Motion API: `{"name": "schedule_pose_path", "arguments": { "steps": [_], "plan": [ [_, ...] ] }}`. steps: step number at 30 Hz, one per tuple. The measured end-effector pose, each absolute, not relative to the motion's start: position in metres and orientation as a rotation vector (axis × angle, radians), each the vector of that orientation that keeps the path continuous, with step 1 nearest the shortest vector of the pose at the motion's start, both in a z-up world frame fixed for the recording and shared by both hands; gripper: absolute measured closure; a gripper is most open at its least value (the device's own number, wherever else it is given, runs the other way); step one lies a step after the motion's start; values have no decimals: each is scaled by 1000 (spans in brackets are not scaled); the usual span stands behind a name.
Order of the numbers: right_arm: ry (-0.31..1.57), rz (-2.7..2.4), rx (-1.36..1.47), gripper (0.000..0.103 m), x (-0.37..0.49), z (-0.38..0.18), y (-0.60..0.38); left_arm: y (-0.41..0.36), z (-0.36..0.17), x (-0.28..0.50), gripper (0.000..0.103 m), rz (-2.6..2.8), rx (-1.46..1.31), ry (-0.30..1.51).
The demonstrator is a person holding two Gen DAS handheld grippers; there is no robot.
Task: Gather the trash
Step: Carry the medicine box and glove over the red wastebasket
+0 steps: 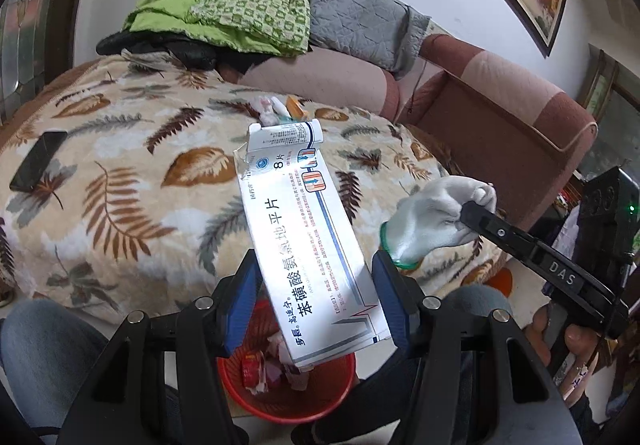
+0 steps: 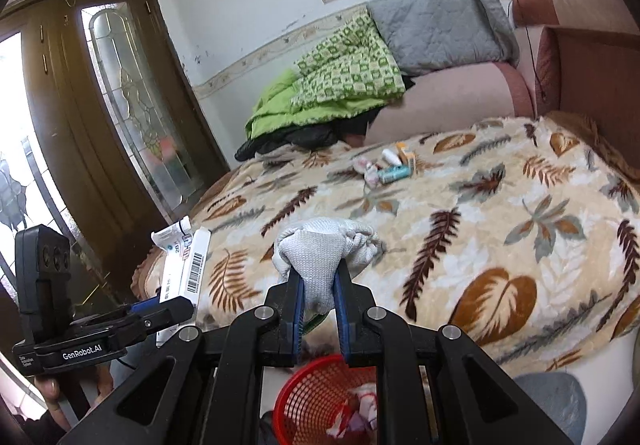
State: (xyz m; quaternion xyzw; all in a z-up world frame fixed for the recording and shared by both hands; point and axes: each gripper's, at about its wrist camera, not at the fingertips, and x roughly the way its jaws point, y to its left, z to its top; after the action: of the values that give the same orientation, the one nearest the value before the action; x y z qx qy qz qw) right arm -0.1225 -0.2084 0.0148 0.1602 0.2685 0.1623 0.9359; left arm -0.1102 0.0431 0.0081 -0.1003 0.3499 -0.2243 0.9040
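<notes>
Here both pieces of trash are already held above the red basket (image 2: 320, 397), which stands on the floor just below the edge of the bed (image 2: 500, 245). The medicine box (image 1: 308, 245) is held in the left gripper (image 1: 316, 309), whose jaws are spread about as wide as the box and pressed against its long sides near the lower end; the torn flap end points up and away. The white glove (image 2: 320, 265) is pinched in the right gripper (image 2: 319, 321), whose jaws are drawn close together around the cuff, with the bunched fingers of the glove standing above them.

The step in hand is judged to be the drop into the basket. It is done well if each piece is brought squarely over the basket's mouth before anything is released. In the left wrist view the box's lower end lies over the far rim, so a small pull toward the holder is called for. The box is best tipped lower end down, so that it slides in rather than bridging the rim. The glove is soft and may cling to a pad, so those jaws should be opened fully, and one piece released at a time.

More small items (image 2: 384, 165) lie far back on the blanket, well apart from the basket, and a dark phone (image 1: 38, 161) rests near the left edge and is to be left alone.
</notes>
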Motion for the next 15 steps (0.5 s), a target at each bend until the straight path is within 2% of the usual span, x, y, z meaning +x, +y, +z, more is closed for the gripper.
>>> {"name": "schedule_pose_path", "arguments": {
  "steps": [15],
  "plan": [
    [627, 331, 318, 88, -129, -12, -199, 25, -27, -130, 48, -486, -159, 809]
  ]
}}
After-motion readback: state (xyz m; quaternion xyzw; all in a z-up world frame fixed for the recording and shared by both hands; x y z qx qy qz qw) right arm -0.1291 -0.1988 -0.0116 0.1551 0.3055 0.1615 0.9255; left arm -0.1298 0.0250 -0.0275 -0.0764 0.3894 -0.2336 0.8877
